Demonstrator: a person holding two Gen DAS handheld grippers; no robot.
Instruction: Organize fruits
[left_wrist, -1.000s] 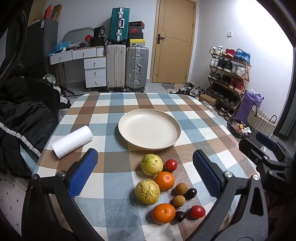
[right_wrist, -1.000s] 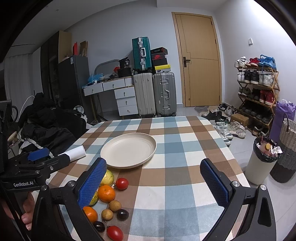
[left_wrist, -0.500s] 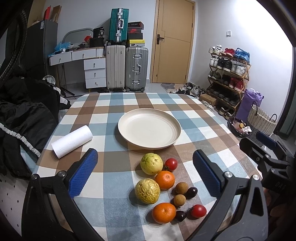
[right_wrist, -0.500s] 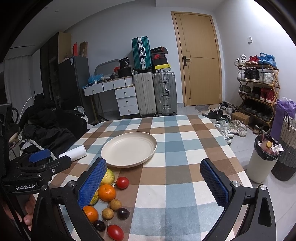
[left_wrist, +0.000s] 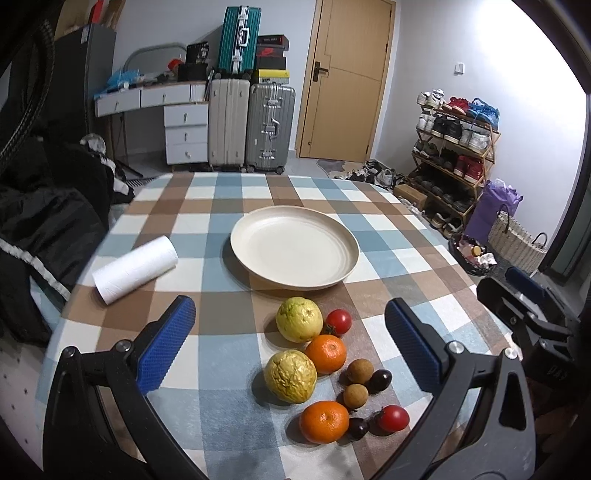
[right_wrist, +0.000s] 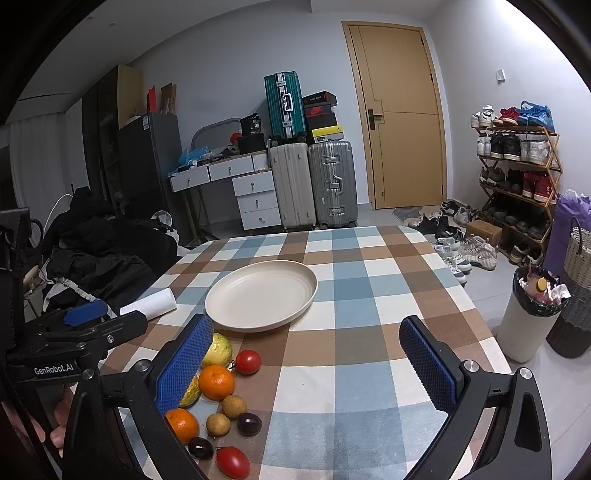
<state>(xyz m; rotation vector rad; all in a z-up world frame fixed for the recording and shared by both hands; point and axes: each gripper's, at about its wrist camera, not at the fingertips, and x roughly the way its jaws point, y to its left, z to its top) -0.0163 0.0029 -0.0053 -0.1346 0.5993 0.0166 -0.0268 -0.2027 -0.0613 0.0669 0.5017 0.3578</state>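
An empty cream plate (left_wrist: 294, 246) (right_wrist: 261, 295) sits mid-table on the checked cloth. In front of it lies a fruit cluster: two yellow-green guavas (left_wrist: 299, 319) (left_wrist: 290, 375), two oranges (left_wrist: 325, 353) (left_wrist: 324, 421), two tomatoes (left_wrist: 338, 321) (left_wrist: 393, 418), two longans (left_wrist: 360, 370) and two dark plums (left_wrist: 381, 380). My left gripper (left_wrist: 290, 347) is open and empty, hovering over the cluster. My right gripper (right_wrist: 304, 363) is open and empty, to the right of the fruit (right_wrist: 217, 382), its left finger (right_wrist: 183, 363) covering part of the guavas.
A white paper roll (left_wrist: 135, 269) lies at the table's left. Dark clothing (left_wrist: 44, 221) is piled beyond the left edge. Right of the table stand a bin (right_wrist: 532, 314), a basket and a shoe rack (right_wrist: 517, 177). Suitcases and drawers stand at the back.
Both grippers have drifted only slightly. The fruit, plate and roll have not moved.
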